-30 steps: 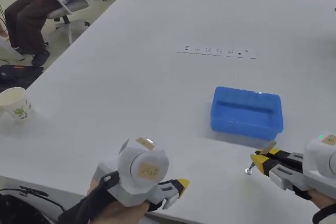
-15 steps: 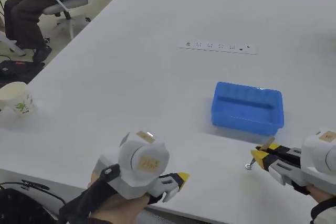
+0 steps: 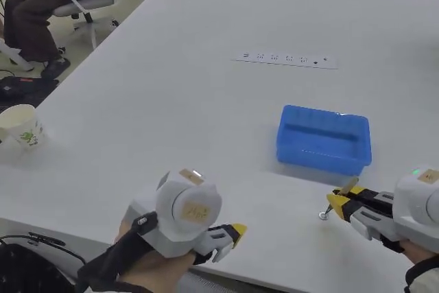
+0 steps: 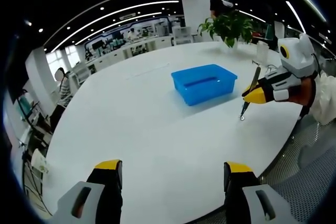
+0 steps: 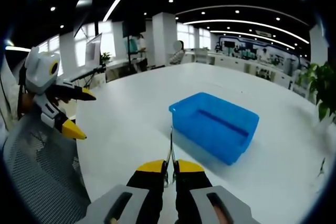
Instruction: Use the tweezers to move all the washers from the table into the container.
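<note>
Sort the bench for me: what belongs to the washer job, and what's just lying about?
Job: tweezers, pinched in the right claw; small washer at their tip; blue container.
Lying about: paper cup; power strip; left claw, open and holding nothing.

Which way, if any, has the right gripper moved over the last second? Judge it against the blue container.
No. The right gripper, shut on the tweezers, keeps its place on the near side of the blue container; only the camera shifted.

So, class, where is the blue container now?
In the head view the blue container sits right of centre on the table, just beyond the right gripper.
</note>
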Motion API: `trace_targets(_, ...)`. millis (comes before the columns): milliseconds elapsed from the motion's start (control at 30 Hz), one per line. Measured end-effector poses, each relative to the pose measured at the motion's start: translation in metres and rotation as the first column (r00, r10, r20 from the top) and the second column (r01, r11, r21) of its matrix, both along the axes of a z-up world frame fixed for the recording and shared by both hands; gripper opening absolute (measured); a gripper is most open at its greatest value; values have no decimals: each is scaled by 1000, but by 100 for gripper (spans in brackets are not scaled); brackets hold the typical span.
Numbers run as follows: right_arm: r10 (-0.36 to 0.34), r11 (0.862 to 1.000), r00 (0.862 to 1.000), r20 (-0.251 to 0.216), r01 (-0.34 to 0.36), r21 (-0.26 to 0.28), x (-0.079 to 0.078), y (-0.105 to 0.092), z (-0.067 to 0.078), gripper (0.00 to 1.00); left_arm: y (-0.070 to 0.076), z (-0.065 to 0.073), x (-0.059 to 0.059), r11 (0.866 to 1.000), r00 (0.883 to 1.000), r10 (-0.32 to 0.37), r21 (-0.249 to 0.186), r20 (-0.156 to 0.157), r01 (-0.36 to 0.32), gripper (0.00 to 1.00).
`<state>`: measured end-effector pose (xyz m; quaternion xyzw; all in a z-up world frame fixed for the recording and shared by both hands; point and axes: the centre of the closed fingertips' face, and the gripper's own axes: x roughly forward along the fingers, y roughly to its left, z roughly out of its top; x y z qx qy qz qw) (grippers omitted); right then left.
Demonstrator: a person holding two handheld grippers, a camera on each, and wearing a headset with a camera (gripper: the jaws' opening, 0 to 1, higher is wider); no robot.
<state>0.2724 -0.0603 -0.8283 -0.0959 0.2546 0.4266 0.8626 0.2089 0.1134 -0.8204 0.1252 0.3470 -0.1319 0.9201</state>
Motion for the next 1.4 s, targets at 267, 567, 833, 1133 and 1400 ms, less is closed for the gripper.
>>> trace_targets(267,33,999,999,29,-32,-18,-4,3,0,2,0,-1,0,1000,1000,-2,5,-3,2,80)
trace_targets(567,9,1000,1000,-5,-9,0,-2,-1,-1,0,1,-1,-1,1000,1000,-4,8,-5,4,80)
trace_targets(833,12,1000,1000,2,-12,-8,-3,1,0,2,1,-2,-1,1000,1000,-8,17,-8,8,79)
trace_targets(1133,0,1000,1000,8,0,-12,-1,-1,0,3,1,-2,-1,1000,1000,-5,19,-7,5,79)
trace_targets(1400,14,999,1000,27,-13,-35,-2,-1,1,3,1,-1,-1,1000,1000,-4,23,-6,4,78)
